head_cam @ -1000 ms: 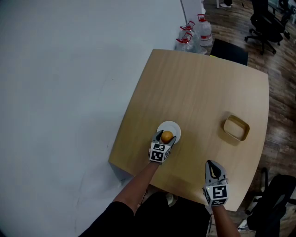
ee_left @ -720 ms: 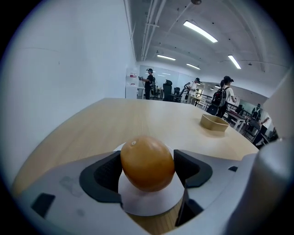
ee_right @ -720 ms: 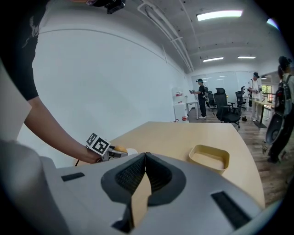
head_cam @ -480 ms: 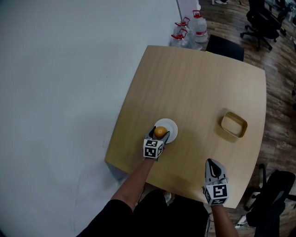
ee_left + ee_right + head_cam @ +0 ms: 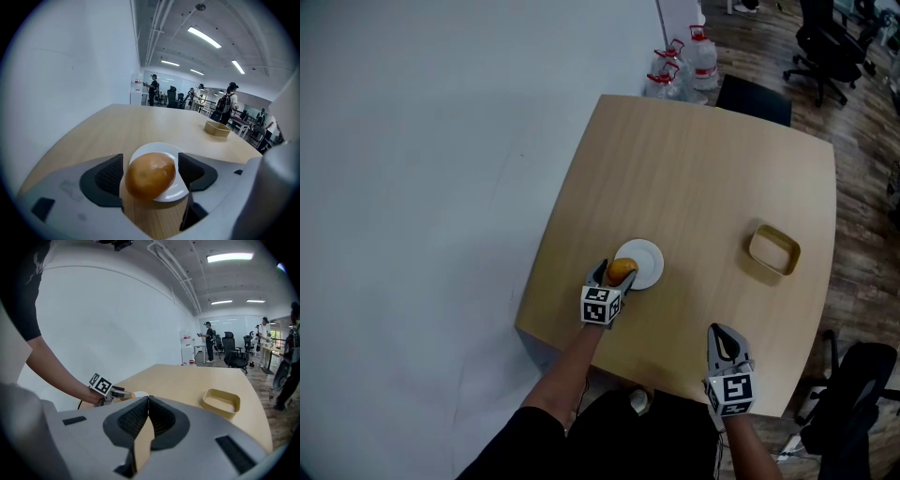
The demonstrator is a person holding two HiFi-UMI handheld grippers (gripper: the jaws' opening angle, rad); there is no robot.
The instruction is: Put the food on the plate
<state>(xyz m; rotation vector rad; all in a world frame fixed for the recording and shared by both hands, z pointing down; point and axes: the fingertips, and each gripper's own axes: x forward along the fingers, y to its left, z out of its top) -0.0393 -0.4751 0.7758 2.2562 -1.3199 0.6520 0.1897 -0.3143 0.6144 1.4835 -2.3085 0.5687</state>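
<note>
An orange-brown round piece of food [image 5: 622,271] sits between the jaws of my left gripper [image 5: 615,273], which is shut on it. It hangs over the near left rim of a small white plate [image 5: 648,262] on the wooden table [image 5: 703,178]. In the left gripper view the food [image 5: 150,174] fills the gap between the dark pads, with the plate [image 5: 155,147] just behind and under it. My right gripper [image 5: 727,338] hovers near the table's front edge, shut with nothing in it; its jaws [image 5: 148,401] meet.
A tan rectangular tray [image 5: 773,251] lies on the table's right side. Water bottles [image 5: 680,66] stand on the floor past the far corner. Office chairs [image 5: 825,37] are at the back right, with a black chair [image 5: 853,384] close by the near right corner. A white wall runs along the left.
My left gripper has drawn back toward the near left with the food, from over the plate's middle to its near rim. The right gripper has barely moved.
</note>
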